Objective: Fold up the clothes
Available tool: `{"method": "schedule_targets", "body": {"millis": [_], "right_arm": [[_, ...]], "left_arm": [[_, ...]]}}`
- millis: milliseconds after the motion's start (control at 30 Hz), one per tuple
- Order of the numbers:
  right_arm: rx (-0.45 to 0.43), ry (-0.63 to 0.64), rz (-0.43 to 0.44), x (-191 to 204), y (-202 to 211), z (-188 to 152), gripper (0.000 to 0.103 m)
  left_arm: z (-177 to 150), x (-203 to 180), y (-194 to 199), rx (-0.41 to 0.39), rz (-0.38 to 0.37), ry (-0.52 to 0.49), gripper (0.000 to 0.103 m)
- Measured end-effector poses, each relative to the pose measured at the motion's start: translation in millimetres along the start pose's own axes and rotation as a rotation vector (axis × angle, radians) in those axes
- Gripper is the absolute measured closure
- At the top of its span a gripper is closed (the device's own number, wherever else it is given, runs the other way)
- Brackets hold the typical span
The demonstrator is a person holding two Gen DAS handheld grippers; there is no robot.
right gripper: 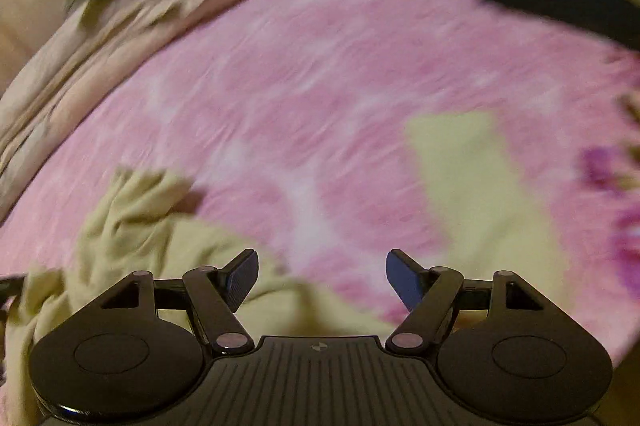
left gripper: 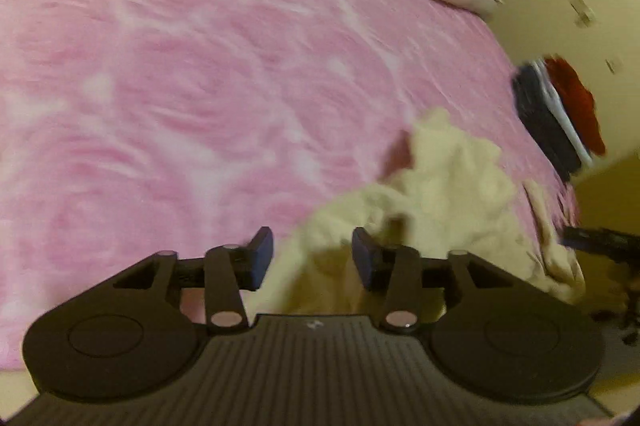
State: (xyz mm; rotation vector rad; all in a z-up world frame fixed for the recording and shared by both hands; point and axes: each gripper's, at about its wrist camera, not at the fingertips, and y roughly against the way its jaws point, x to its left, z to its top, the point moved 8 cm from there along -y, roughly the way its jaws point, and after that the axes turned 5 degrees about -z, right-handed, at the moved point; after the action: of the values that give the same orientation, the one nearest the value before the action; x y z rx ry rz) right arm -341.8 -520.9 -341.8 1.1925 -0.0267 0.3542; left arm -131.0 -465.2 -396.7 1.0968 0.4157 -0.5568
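Garment: pale yellow garment (left gripper: pixel 440 185) lies crumpled on the pink bed cover (left gripper: pixel 200 85), at 4 o'clock in the left view
Left claw (left gripper: pixel 312 258): apart, holding nothing
Right claw (right gripper: pixel 322 278): apart, holding nothing
Progress: no neat fold shows; flattening and folding seem left

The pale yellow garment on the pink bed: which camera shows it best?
The left wrist view: the pale yellow garment sits crumpled in one connected heap just beyond the open left claw. The right wrist view shows it blurred, as separate patches around the open right claw.
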Motion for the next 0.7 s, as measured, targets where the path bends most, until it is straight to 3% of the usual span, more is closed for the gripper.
{"method": "schedule_targets", "body": {"millis": [100,167,233,267,300,333,400,567,700], "right_arm": [[0.077,0.082,0.094,33,-37,-6,0.028],[0.122,0.124,0.083,37,-49,-17,0.027],[0.104,0.168,0.090,42,-48,-25,0.032],[0.096,0.188,0.093,44,-47,-28,0.048],[0.101,0.196,0.100,45,-46,-29,0.089],[0.105,0.204,0.106,45,-46,-30,0.096],[0.063,0.225,0.114,51,-39,-16,0.097],[-0.146,0.288,0.120,76,-11,47,0.097],[-0.330,0.396,0.187,151,0,122,0.097]], "left_arm": [[-2,-1,-13,0.012,0.017,-0.018,0.054],[-4,-2,-18,0.014,-0.015,-0.005,0.054],[-8,-7,-25,0.032,-0.032,-0.018,0.058],[-9,-9,-27,0.038,-0.031,-0.047,0.073],[-9,-10,-29,0.041,-0.032,-0.072,0.092],[-8,-11,-28,0.036,-0.032,-0.086,0.094],[-3,-12,-16,-0.007,-0.031,-0.085,0.097],[37,-10,57,-0.241,0.004,-0.076,0.100],[86,-2,117,-0.404,0.095,-0.108,0.100]]}}
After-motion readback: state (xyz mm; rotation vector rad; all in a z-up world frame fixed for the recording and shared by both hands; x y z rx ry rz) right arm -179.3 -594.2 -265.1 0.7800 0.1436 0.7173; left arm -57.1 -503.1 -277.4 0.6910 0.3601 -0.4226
